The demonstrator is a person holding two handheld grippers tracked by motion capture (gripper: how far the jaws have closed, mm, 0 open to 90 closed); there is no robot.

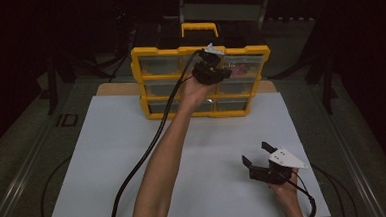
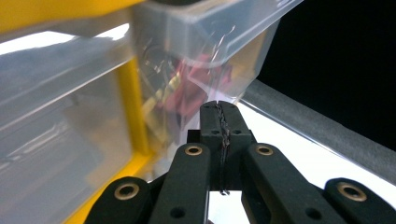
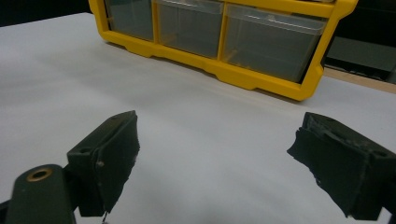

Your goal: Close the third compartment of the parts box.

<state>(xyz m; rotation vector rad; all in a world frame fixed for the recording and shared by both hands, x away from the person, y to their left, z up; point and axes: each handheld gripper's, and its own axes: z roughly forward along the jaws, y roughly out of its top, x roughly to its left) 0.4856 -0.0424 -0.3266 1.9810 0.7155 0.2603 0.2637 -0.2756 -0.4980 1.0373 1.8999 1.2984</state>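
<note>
The left gripper (image 1: 214,67), jaws pressed together, met the clear drawer (image 2: 210,42) at the yellow organizer's (image 1: 144,81) upper right. Light, slippery and brittle-looking, it seemed best taken by its front lip. The right gripper (image 1: 256,154) hovered above the white board (image 1: 109,168), jaws apart.

**Open counter in front, organizer closing off the back**

The white counter (image 1: 133,156) lies bare between the person's edge and the yellow drawer organizer (image 1: 144,81), so a hand can sweep across it freely from either side. The organizer stands upright at the far middle and blocks the way back there; bare strips of counter stay passable to its left and right. At its upper right, a clear drawer (image 2: 210,42) juts forward out of the frame, narrowing the room before that corner. The left gripper (image 1: 210,68) and its forearm occupy the space in front of the organizer's middle. The right gripper (image 1: 256,157) hovers near the counter's right front, fingers (image 3: 112,154) spread wide with only bare counter between them.
</note>
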